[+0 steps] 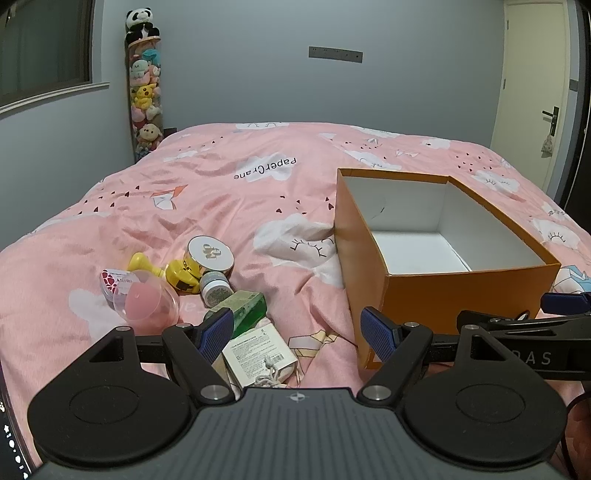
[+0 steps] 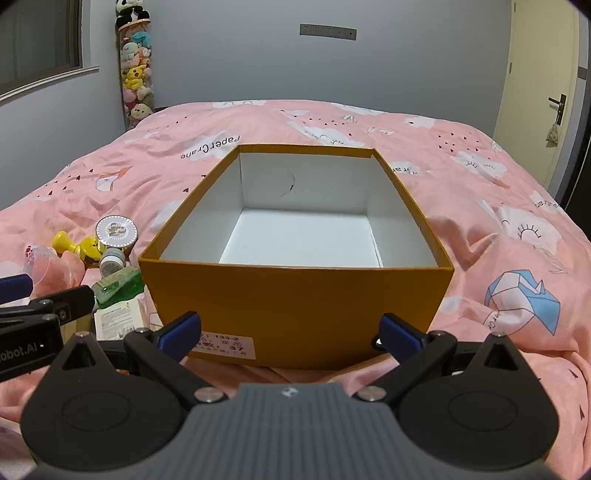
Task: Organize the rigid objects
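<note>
A bed with a pink cloud-print duvet (image 1: 229, 192) fills the room. A tall clear tube of plush toys (image 1: 145, 99), panda (image 1: 141, 24) on top, stands in the corner beside a window (image 1: 44, 48). A cream door (image 1: 532, 92) is right.

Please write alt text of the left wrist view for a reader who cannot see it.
The open left gripper hovers over a pink bed, with a pile of small items ahead on its left and an empty orange box on its right. The right gripper enters from the right edge.
</note>
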Available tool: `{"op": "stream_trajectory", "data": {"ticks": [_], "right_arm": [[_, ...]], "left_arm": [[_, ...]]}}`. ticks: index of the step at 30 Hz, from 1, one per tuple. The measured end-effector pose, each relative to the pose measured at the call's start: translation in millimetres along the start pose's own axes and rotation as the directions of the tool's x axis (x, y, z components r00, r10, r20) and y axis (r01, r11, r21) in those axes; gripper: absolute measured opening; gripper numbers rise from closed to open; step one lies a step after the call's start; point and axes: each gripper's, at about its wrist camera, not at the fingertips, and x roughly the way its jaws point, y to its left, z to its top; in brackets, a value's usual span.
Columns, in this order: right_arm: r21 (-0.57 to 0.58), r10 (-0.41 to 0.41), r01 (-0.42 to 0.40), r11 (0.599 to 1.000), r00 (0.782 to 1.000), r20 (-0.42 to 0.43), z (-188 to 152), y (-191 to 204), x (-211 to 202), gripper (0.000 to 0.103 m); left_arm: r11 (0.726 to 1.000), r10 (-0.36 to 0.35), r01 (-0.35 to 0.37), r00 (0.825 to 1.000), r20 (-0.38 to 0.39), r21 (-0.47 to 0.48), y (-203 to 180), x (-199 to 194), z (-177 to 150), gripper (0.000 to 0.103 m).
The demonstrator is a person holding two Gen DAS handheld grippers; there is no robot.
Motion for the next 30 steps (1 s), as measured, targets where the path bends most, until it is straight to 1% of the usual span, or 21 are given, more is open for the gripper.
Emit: {"op": "stream_trajectory", "data": {"ticks": [30], "right_arm": [[0.003, 0.012, -0.012, 1.000, 1.000, -0.022, 0.9, -1.0, 3.7, 0.101]], "left_arm": [[1.000, 0.000, 0.000, 1.000, 0.002, -0.001, 0.7, -0.6, -0.2, 0.092]]}}
